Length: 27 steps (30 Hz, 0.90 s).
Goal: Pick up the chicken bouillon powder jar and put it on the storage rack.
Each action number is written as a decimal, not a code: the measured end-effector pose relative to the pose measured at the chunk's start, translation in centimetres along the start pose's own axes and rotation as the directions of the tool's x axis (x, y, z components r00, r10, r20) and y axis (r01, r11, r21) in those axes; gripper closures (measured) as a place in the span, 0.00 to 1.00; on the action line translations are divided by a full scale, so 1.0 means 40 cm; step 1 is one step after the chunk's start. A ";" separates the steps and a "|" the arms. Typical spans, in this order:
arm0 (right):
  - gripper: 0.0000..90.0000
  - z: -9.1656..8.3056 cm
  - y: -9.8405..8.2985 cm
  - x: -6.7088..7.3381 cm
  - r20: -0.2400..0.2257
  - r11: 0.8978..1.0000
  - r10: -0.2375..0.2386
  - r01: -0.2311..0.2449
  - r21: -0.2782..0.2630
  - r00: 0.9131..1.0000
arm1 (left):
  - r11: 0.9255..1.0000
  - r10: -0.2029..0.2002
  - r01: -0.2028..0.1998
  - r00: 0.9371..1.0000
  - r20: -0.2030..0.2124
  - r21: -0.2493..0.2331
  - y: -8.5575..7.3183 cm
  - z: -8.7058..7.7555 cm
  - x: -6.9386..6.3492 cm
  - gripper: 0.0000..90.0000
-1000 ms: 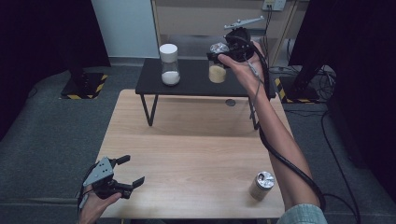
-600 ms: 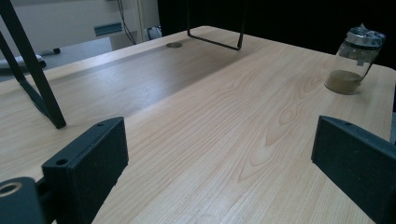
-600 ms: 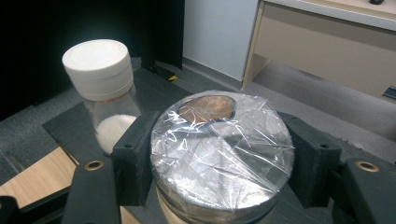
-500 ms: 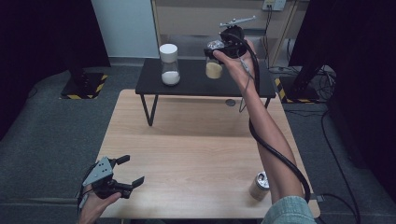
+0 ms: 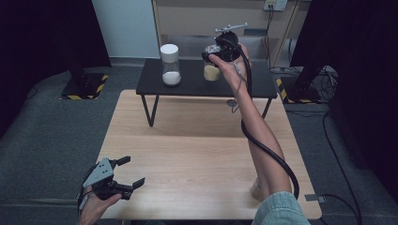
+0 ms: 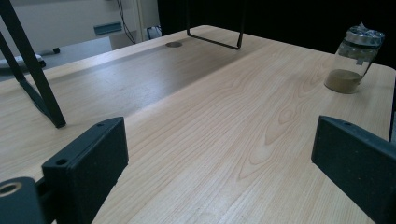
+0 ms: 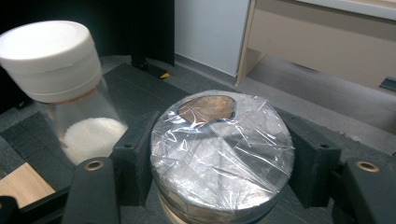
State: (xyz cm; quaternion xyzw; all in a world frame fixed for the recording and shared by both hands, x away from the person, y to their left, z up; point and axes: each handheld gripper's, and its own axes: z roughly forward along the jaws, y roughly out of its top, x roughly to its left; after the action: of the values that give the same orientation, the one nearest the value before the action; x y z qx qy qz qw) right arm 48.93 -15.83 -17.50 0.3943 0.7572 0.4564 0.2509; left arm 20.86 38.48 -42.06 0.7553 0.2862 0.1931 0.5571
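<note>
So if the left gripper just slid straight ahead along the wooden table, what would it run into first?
Probably nothing nearby: the open left gripper faces bare light wooden table. The glass jar of brown powder with a foil lid sits right of that line, though depth is unclear.

A light wooden table (image 5: 187, 154) stands on grey carpet. Across its far edge stands a low black shelf (image 5: 187, 84) on thin metal legs. On the shelf rest a white-capped jar (image 5: 170, 64) at the left and a foil-topped jar (image 5: 211, 70) to its right. Another foil-topped jar of brown powder (image 6: 355, 60) stands on the wooden table's near right corner.
</note>
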 end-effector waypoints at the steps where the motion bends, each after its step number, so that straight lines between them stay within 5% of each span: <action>1: 0.40 0.003 -0.001 0.001 0.001 1.000 0.001 -0.001 0.002 1.000 | 1.000 -0.001 0.001 1.000 0.000 -0.001 -0.001 0.000 0.000 0.03; 27: 0.39 0.058 -0.040 -0.008 -0.011 0.999 0.034 -0.034 0.024 0.999 | 1.000 -0.002 0.002 1.000 -0.002 0.000 -0.002 -0.001 -0.001 0.03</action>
State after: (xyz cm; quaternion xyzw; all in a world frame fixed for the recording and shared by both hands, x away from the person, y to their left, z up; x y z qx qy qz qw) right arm 50.23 -15.40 -19.98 0.4073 0.7573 0.4536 0.2340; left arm 20.78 38.49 -42.10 0.7547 0.2875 0.1934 0.5571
